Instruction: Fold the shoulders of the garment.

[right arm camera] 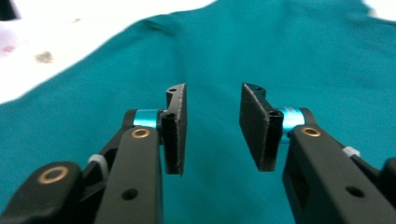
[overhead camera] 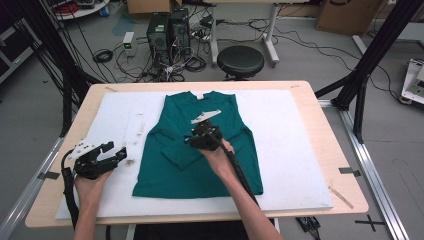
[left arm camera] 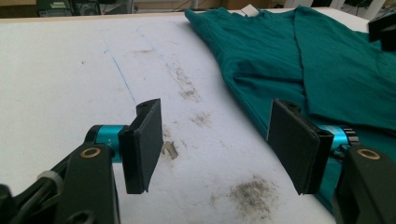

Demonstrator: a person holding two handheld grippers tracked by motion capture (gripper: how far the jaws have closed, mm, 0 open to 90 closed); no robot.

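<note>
On the white pad [overhead camera: 300,150] that covers the wooden worktop [overhead camera: 345,165] lies a teal long-sleeved shirt [overhead camera: 200,170], spread flat with its collar towards the far edge and a white label [overhead camera: 199,95] showing at the neck. One sleeve [overhead camera: 175,152] is folded in across the body, on the side of the person's left hand.

Over the middle of the shirt hangs the right gripper [overhead camera: 192,134], held in the person's right hand [overhead camera: 220,152]. Its jaws stand partly apart with nothing between them; in the right gripper view the teal cloth [right arm camera: 210,70] runs on beneath the gap and the pads [right arm camera: 180,126] press on none of it.

Off to the side, the left gripper [overhead camera: 116,151] rests low over bare pad just beside the shirt's edge, gripped by the left hand [overhead camera: 90,182]. Its jaws are wide apart and hold nothing. In the left gripper view, dark smudges [left arm camera: 250,196] mark the white surface around it, and the shirt [left arm camera: 280,60] lies just past one pad [left arm camera: 294,140].
</note>
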